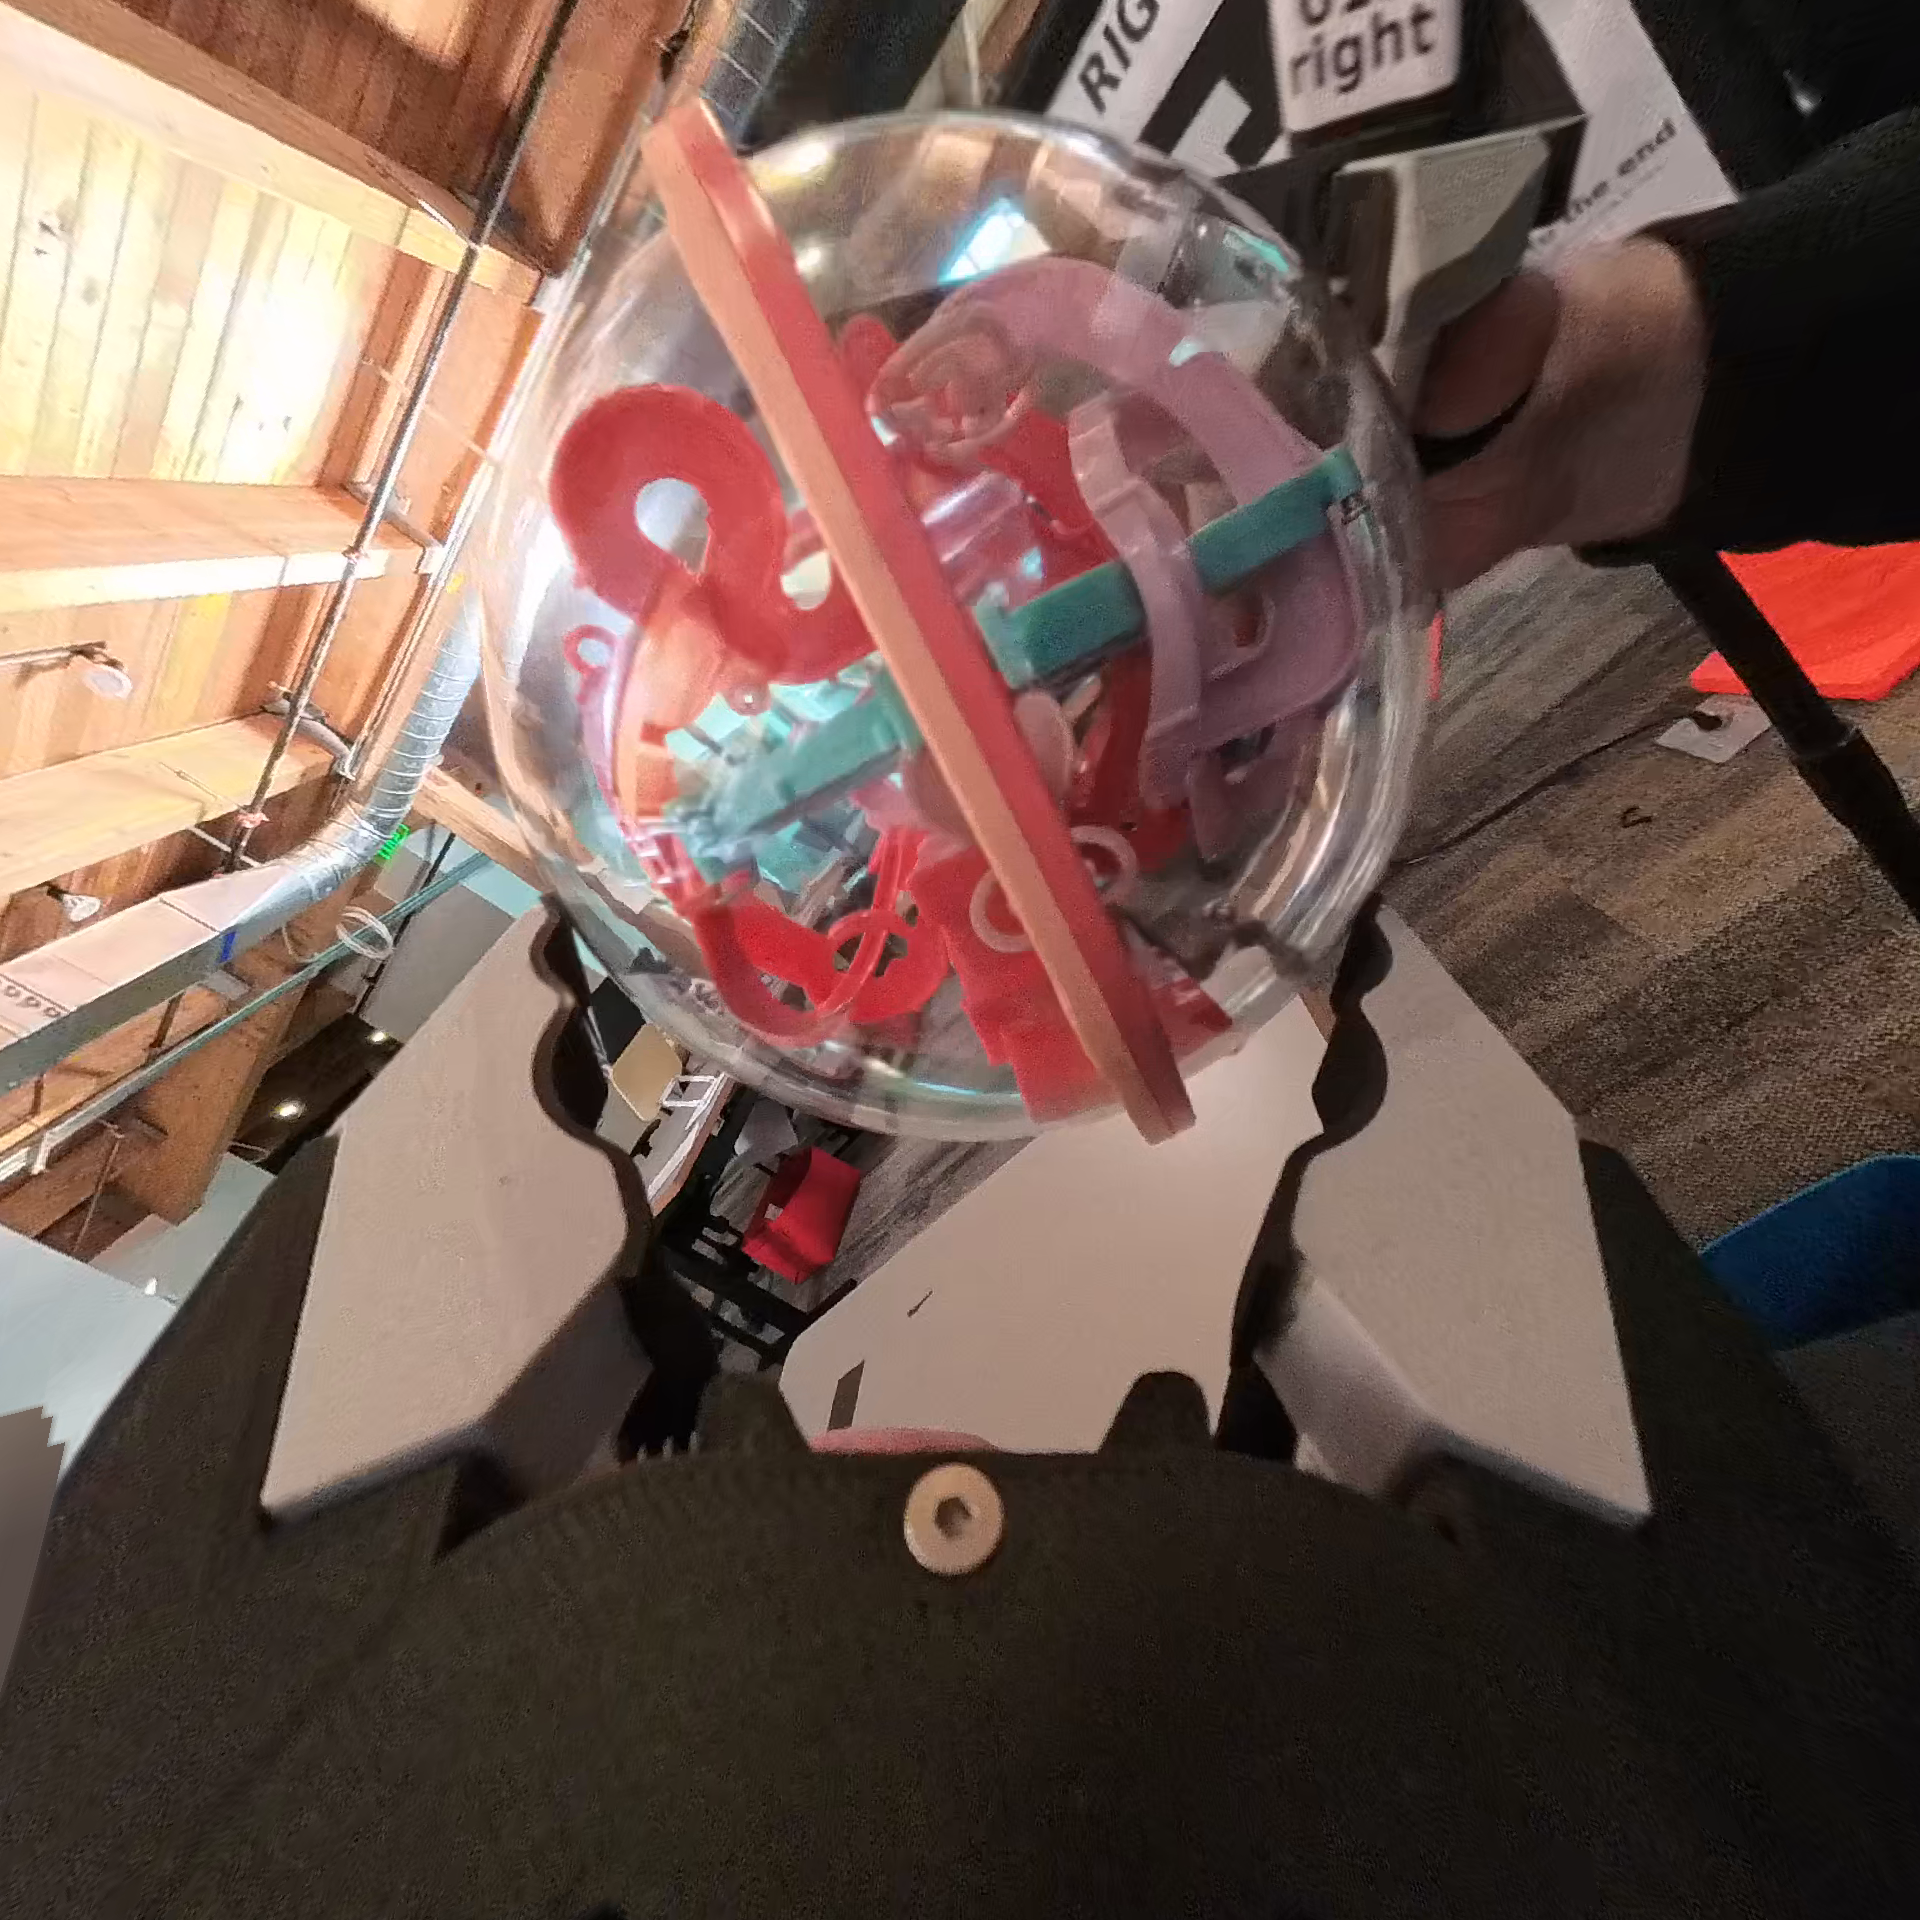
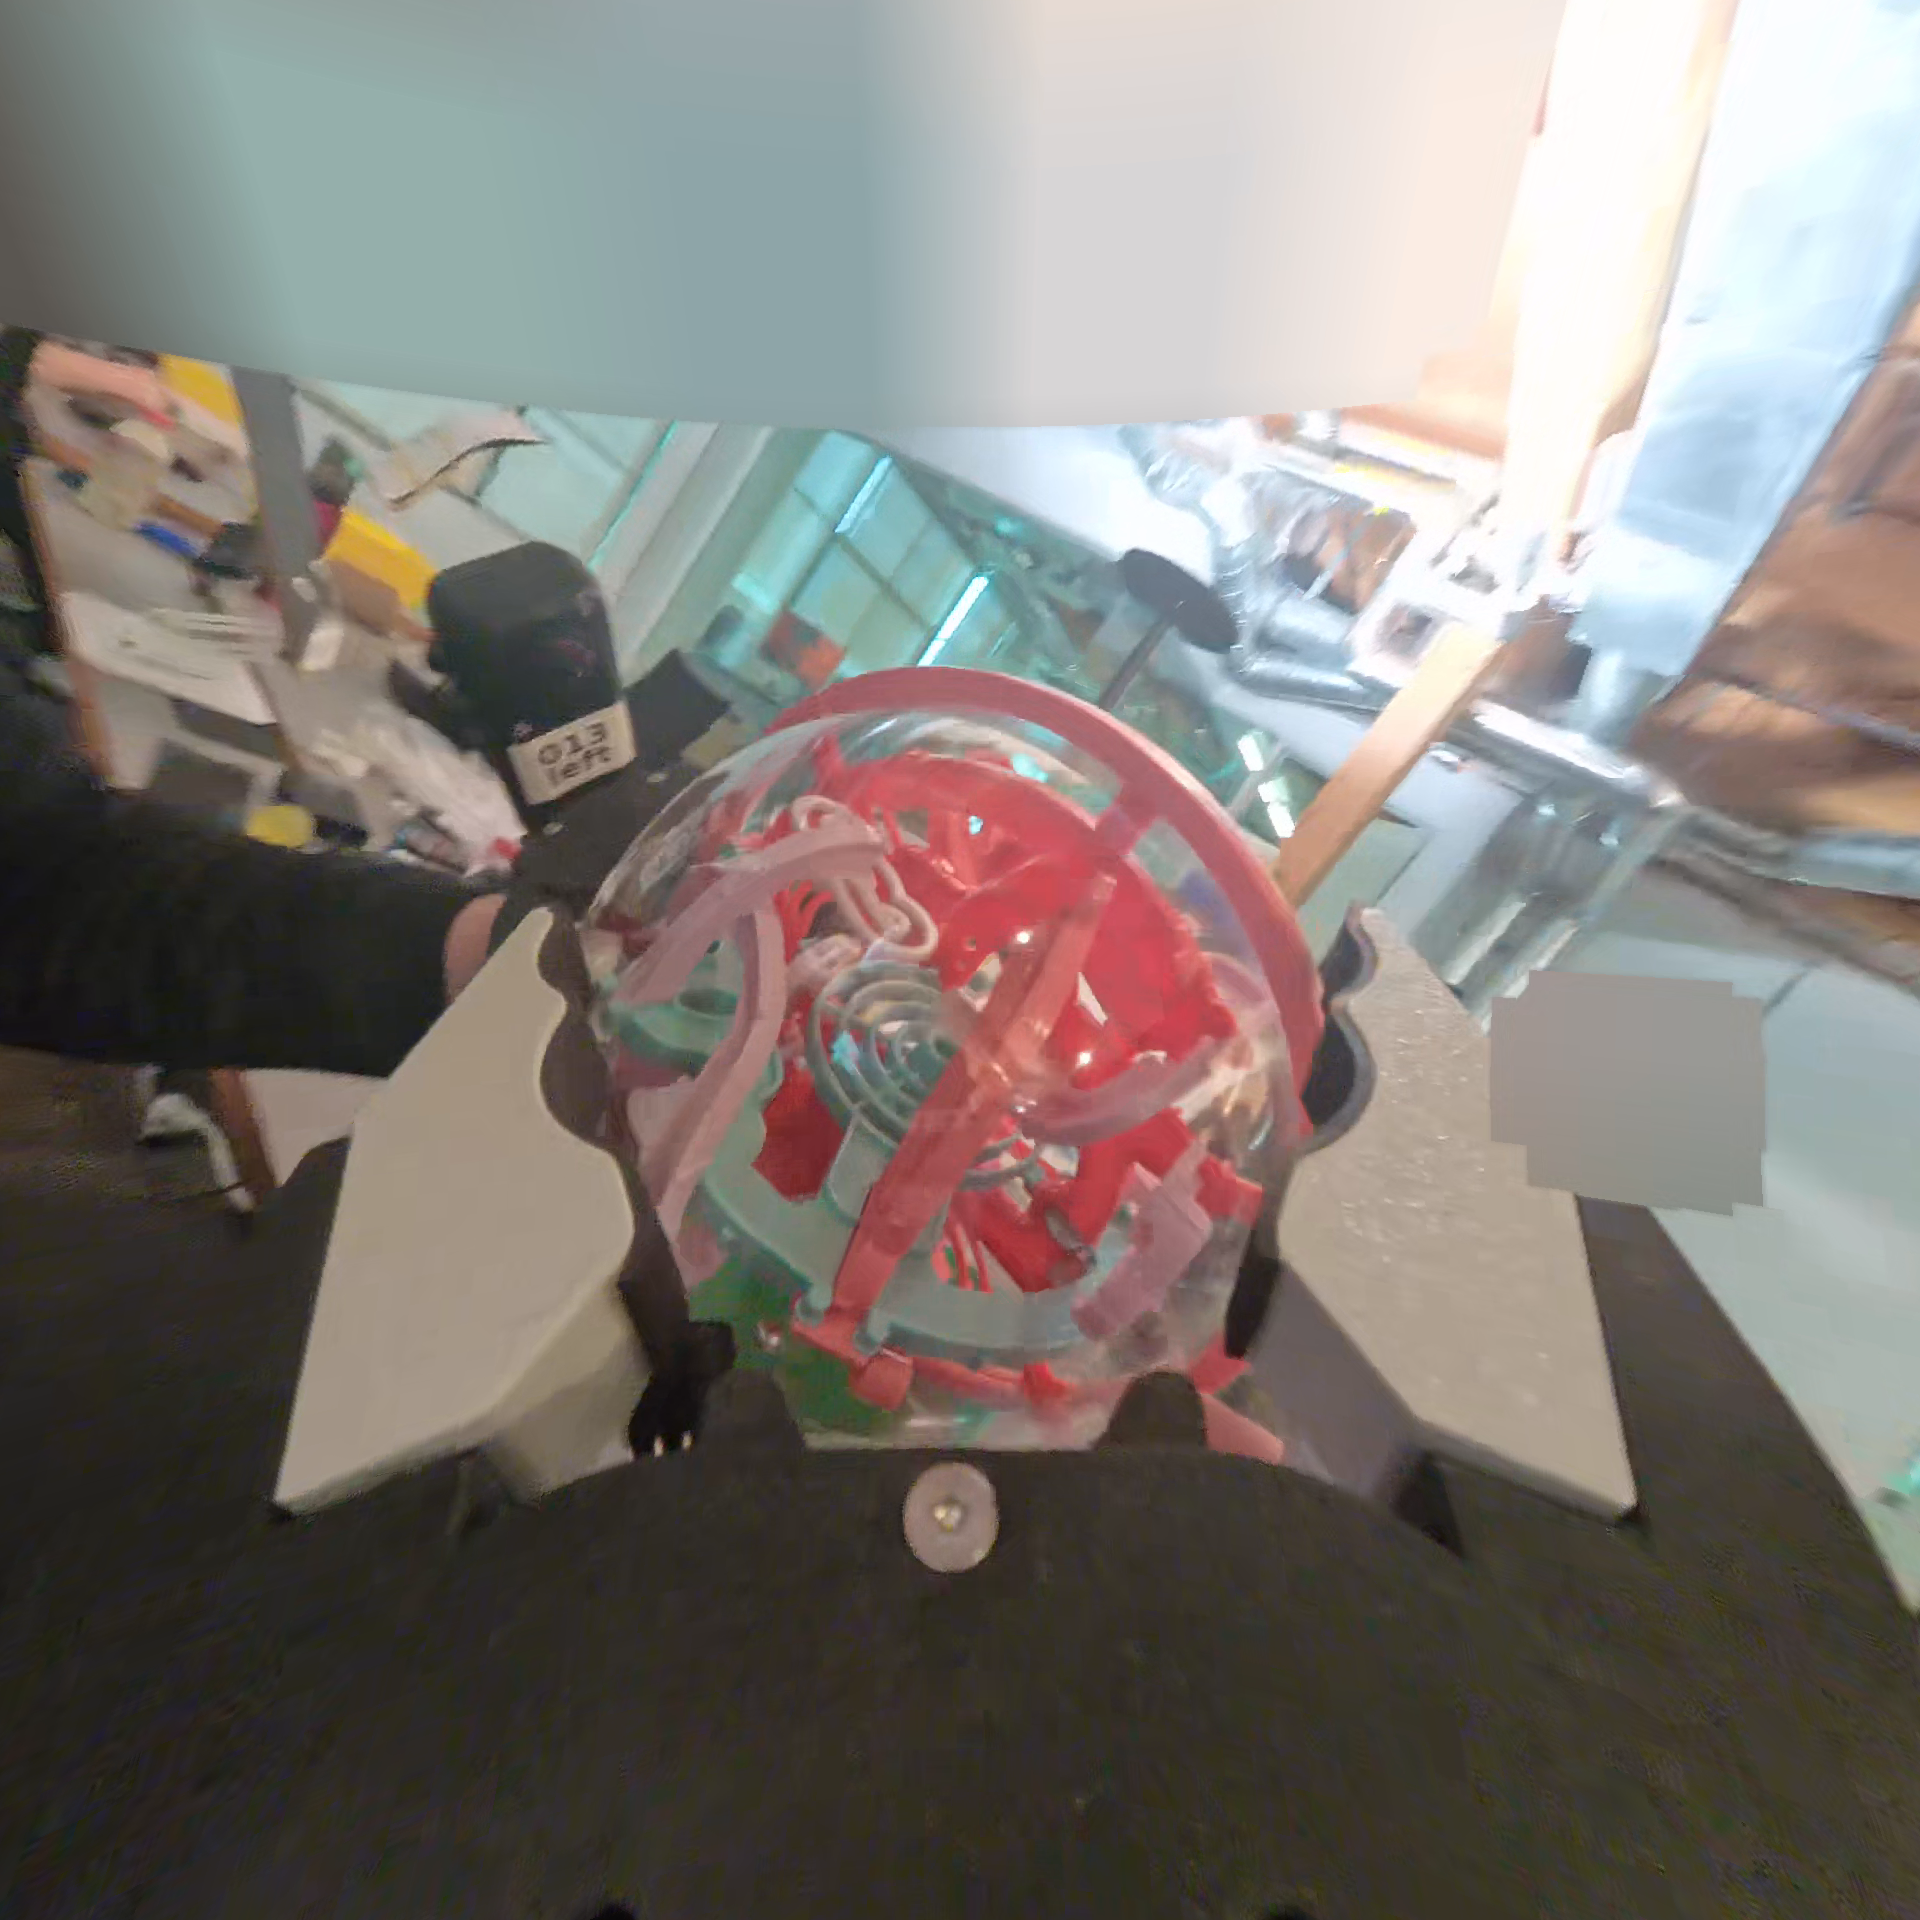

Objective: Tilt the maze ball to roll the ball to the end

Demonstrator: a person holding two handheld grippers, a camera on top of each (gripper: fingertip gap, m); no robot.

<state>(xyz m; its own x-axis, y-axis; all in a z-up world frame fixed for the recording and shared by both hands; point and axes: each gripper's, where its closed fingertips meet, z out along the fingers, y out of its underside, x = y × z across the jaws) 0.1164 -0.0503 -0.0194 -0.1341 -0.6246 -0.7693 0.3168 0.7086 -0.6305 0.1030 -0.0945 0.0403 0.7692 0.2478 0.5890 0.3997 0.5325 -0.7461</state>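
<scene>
maze ball (image 2: 951,1049): clear sphere, red equator ring tilted
inside: red, lilac, teal tracks
place: held aloft between both grippers' fingers

white printed tag (image 2: 570,762) on the black body of the far gripper, right wrist view: a number over a word, legible. white tags (image 1: 1363,47) with black print on the far gripper, left wrist view: partly cut off. wording not recorded here.
</scene>
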